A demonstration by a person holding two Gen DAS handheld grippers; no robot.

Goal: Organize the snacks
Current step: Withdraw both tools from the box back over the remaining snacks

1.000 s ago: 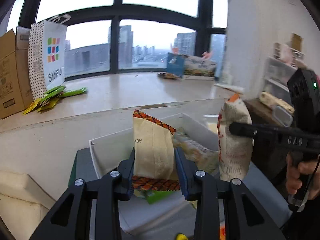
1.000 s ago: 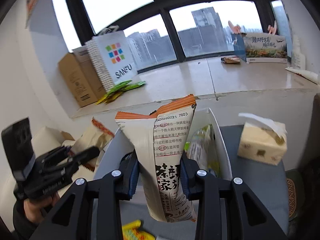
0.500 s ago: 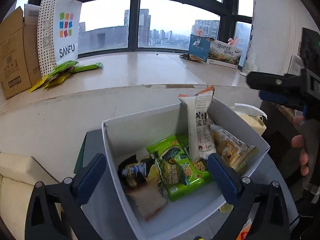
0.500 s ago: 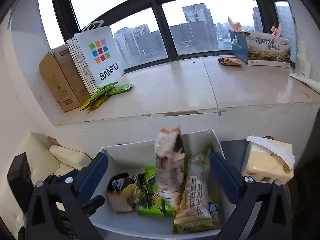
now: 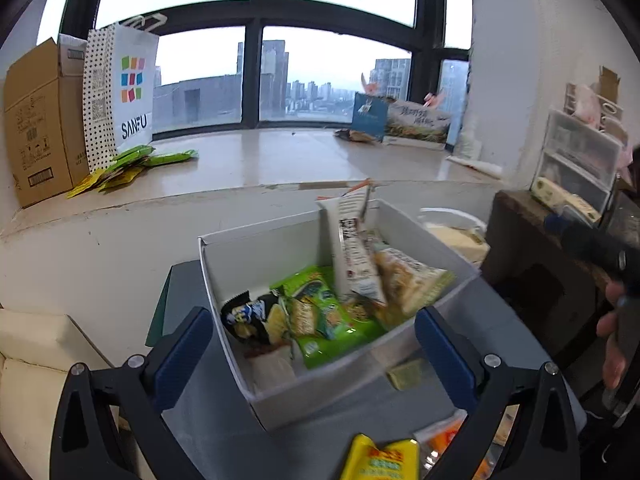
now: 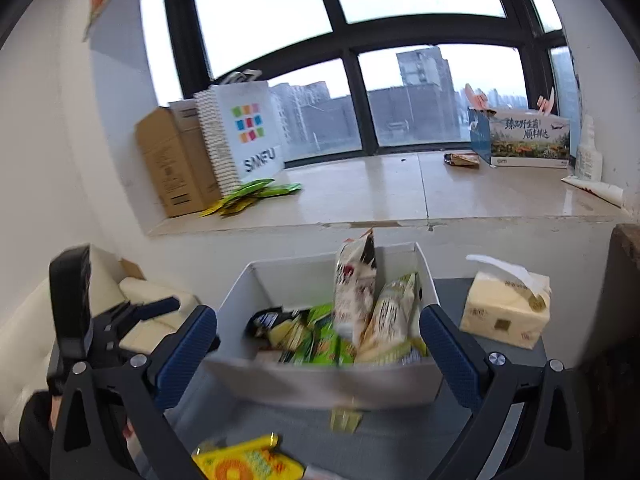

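Both of my tongs are spread wide and hold nothing: the left tongs and the right tongs each hang just short of the white box on the grey worktop, framing it between the fingers. The snacks sit inside that box. A tall white packet with an orange top stands on end, leaning against the far right wall; I judge it is upright to save room, with the beige packet propped beside it. Green packets and a dark packet lie flat at the near left.

Loose snacks remain on the worktop nearer to me than the box: a yellow packet and a small olive sachet, so I reckon the sorting is unfinished. A tissue pack stands right of the box.

On the far windowsill, a white bag reads "SANFU", next to a cardboard carton. The printed box at far right carries Chinese characters.
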